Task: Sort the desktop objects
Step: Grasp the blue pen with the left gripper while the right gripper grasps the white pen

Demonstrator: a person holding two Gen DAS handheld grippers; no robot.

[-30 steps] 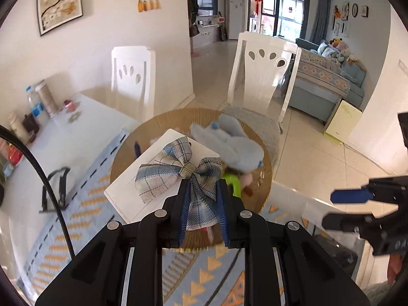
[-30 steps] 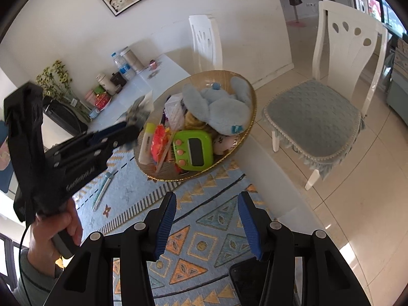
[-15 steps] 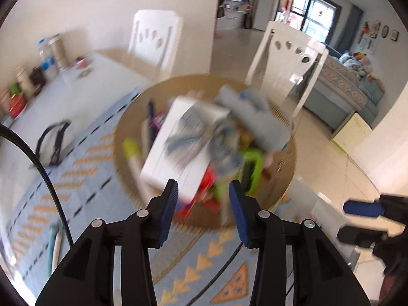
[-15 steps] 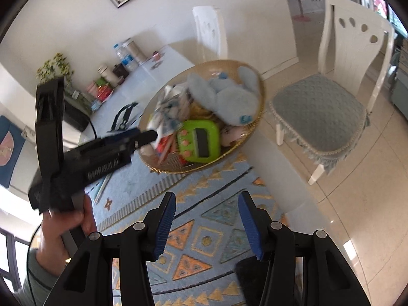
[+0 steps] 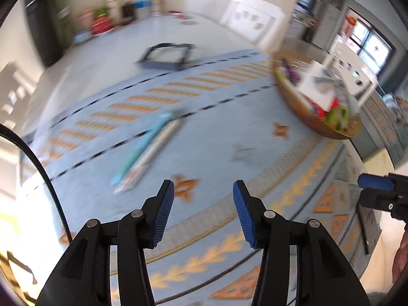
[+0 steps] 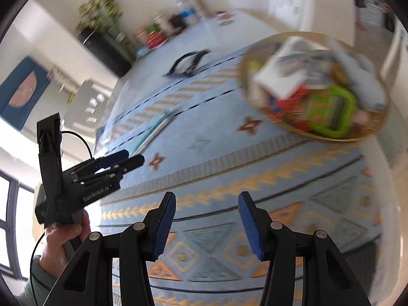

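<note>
A round woven basket holds a white card with a plaid bow, a green timer, a grey-blue plush and other items. Two pens, one teal and one pale, lie side by side on the blue patterned mat. My left gripper is open and empty above the mat, near the pens; it also shows in the right wrist view. My right gripper is open and empty over the mat's front part. Both views are motion-blurred.
A black folding stand sits on the white table beyond the mat. Bottles and jars line the far wall side, beside a black pot with flowers. White chairs stand behind the table.
My left gripper let go of the plaid bow card into the basket, opened, and swung left toward the pens. My right gripper also turned left, staying open.
</note>
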